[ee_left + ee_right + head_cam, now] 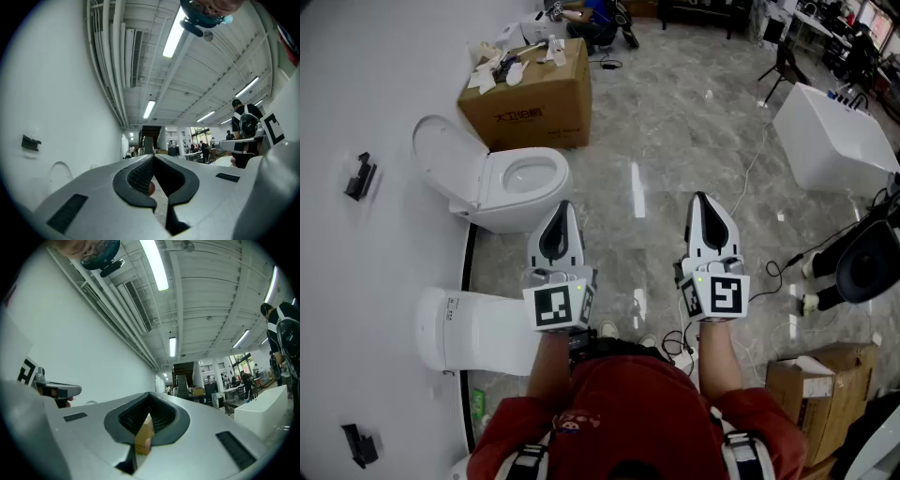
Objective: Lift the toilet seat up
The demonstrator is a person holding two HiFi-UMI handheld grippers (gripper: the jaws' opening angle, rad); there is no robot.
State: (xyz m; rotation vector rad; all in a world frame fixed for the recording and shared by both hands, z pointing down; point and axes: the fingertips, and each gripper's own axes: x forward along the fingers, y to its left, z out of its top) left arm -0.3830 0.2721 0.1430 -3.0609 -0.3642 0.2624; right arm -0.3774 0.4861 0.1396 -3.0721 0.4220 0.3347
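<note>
Toilet seat (pixel 497 178) sits near the tip of my left gripper (pixel 564 208), not touching it. My left gripper and right gripper (pixel 703 199) are both squeezed closed, holding nothing.

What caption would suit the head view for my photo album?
Person holding left gripper and right gripper, both shut, above a marbled floor near a white toilet, lid raised, beside a cardboard box.

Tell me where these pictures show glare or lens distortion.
Head view: sharp, with light streaks glaring off the glossy floor. Left gripper view: strong fisheye bending, black corners, blown-out light strip. Right gripper view: same fisheye, overexposed ceiling lamp.
</note>
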